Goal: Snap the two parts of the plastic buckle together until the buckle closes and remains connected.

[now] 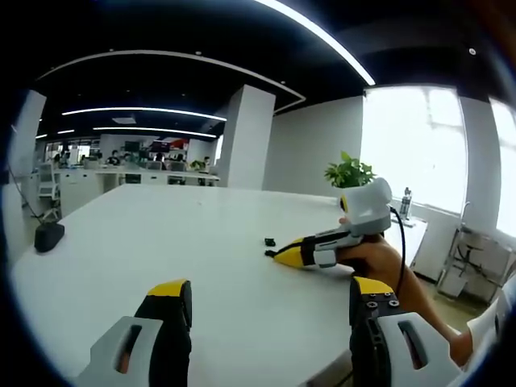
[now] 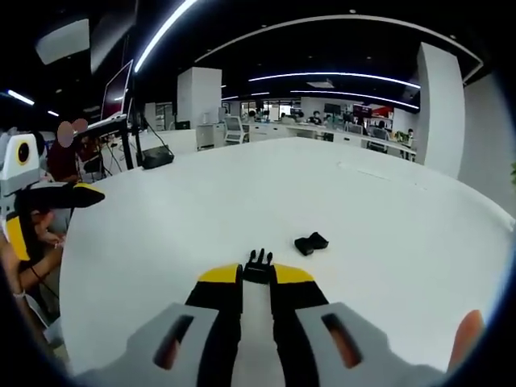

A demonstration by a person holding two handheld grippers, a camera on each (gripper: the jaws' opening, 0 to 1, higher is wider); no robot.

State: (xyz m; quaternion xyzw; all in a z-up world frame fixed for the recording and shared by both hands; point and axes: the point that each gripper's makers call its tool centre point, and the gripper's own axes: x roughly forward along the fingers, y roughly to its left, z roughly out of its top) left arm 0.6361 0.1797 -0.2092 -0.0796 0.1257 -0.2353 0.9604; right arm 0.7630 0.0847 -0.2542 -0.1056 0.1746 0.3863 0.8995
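Note:
On the white table (image 1: 161, 242) lie two small black buckle parts. In the right gripper view, the pronged part (image 2: 258, 265) sits between the yellow tips of my right gripper (image 2: 256, 276), whose jaws stand close together and hold it down at the tabletop. The other part (image 2: 310, 243) lies loose a little ahead and to the right. In the left gripper view the right gripper (image 1: 280, 256) rests its tips on the table, with the loose part (image 1: 270, 241) just beyond them. My left gripper (image 1: 270, 294) hovers above the table, jaws wide apart and holding nothing.
A black device (image 1: 48, 235) sits at the table's far left edge. A potted plant (image 1: 348, 171) stands behind the table, by the window. A person's hand (image 1: 379, 262) holds the right gripper. One left-gripper finger (image 2: 76, 194) shows near a monitor (image 2: 117, 89).

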